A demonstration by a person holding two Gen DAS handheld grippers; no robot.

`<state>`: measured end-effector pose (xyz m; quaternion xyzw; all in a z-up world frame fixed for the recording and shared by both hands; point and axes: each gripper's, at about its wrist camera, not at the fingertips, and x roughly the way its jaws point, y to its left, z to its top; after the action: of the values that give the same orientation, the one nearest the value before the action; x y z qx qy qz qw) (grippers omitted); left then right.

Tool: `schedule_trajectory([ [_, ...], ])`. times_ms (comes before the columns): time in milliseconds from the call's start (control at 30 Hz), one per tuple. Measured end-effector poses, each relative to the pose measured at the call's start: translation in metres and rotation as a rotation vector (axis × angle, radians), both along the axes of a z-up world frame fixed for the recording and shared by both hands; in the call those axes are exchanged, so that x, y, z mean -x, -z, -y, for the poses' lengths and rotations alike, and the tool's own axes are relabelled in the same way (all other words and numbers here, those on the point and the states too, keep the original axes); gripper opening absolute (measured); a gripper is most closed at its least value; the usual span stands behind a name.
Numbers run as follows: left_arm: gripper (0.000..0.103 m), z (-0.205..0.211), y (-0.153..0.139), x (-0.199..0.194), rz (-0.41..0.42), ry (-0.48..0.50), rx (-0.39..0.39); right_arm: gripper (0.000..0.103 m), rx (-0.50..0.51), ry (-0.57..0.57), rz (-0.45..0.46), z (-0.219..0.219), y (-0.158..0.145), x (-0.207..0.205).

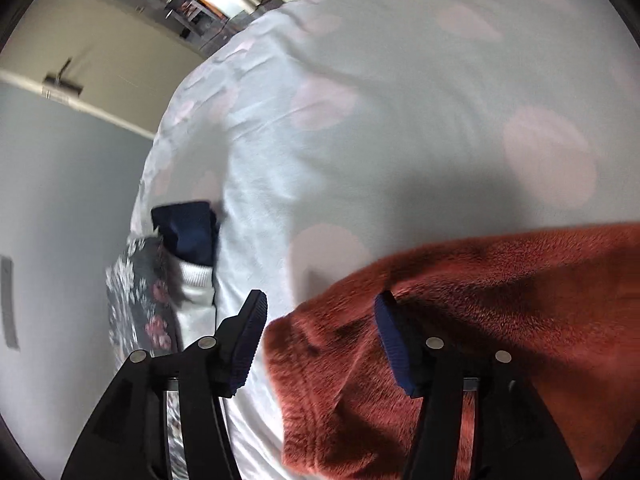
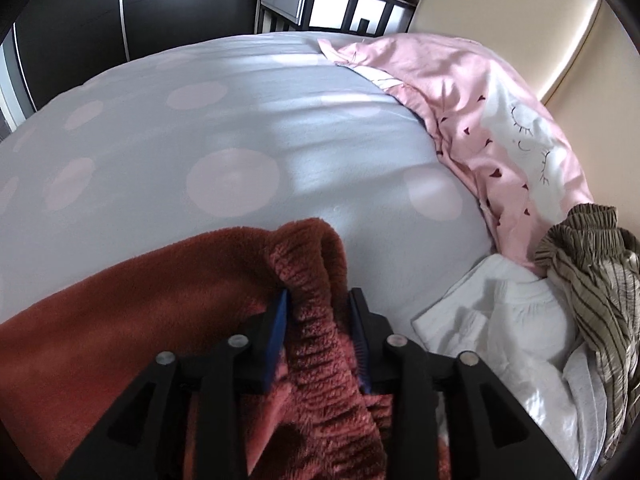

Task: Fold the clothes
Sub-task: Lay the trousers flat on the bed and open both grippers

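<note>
On the bed (image 2: 240,92) your right tongs (image 2: 318,344) straddle the soft, plush fleece (image 2: 120,312) at its ribbed hem; left tongs (image 1: 320,344) spread over a corner — grip hems

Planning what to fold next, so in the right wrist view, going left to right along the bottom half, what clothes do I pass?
Rust fleece → white garment → striped brown garment. The pink pyjama top lies farther back on the right, above those two.
</note>
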<state>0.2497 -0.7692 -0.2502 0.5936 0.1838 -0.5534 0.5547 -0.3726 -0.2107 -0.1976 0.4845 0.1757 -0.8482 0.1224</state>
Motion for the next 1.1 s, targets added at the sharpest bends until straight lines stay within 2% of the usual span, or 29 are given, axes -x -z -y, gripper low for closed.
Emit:
schedule_trajectory([
  [33, 0.064, -0.003, -0.007, -0.007, -0.024, -0.015, 0.004, 0.035, 0.01, 0.005, -0.002, -0.003, -0.007, -0.003],
  [167, 0.066, -0.014, -0.037, -0.035, -0.118, -0.075, 0.022, 0.037, 0.07, 0.019, -0.002, -0.018, -0.038, -0.019],
  [267, 0.067, -0.027, -0.04, -0.059, -0.151, -0.115, 0.011, 0.037, 0.116, 0.025, 0.022, -0.03, -0.054, -0.04],
  [433, 0.067, -0.046, -0.011, -0.093, -0.301, -0.236, -0.076, 0.037, 0.225, -0.035, 0.093, -0.045, -0.055, -0.098],
  [600, 0.067, -0.057, 0.032, -0.117, -0.499, -0.4, -0.2, 0.037, 0.421, -0.012, 0.184, -0.061, -0.034, -0.162],
  [633, 0.066, -0.059, 0.037, -0.121, -0.536, -0.435, -0.211, 0.037, 0.453, -0.009, 0.196, -0.063, -0.029, -0.176],
  [700, 0.046, -0.061, 0.035, -0.124, -0.603, -0.469, -0.209, 0.037, 0.493, -0.003, 0.209, -0.065, -0.014, -0.203],
  [733, 0.031, -0.061, 0.032, -0.124, -0.624, -0.476, -0.21, 0.037, 0.502, -0.001, 0.216, -0.066, -0.007, -0.21],
  [800, 0.025, -0.062, 0.021, -0.122, -0.62, -0.469, -0.2, 0.037, 0.486, -0.015, 0.221, -0.066, 0.009, -0.222],
  [867, 0.022, -0.064, 0.002, -0.119, -0.608, -0.426, -0.164, 0.037, 0.424, -0.016, 0.21, -0.063, 0.02, -0.224],
  [967, 0.02, -0.067, -0.015, -0.123, -0.569, -0.385, -0.149, 0.037, 0.446, -0.007, 0.215, -0.066, 0.021, -0.217],
  [1033, 0.02, -0.069, -0.006, -0.128, -0.494, -0.366, -0.168, 0.037, 0.451, 0.005, 0.22, -0.068, 0.023, -0.216],
  [1100, 0.021, -0.071, 0.017, -0.133, -0.445, -0.379, -0.197, 0.037, 0.446, 0.01, 0.225, -0.069, 0.025, -0.216],
])
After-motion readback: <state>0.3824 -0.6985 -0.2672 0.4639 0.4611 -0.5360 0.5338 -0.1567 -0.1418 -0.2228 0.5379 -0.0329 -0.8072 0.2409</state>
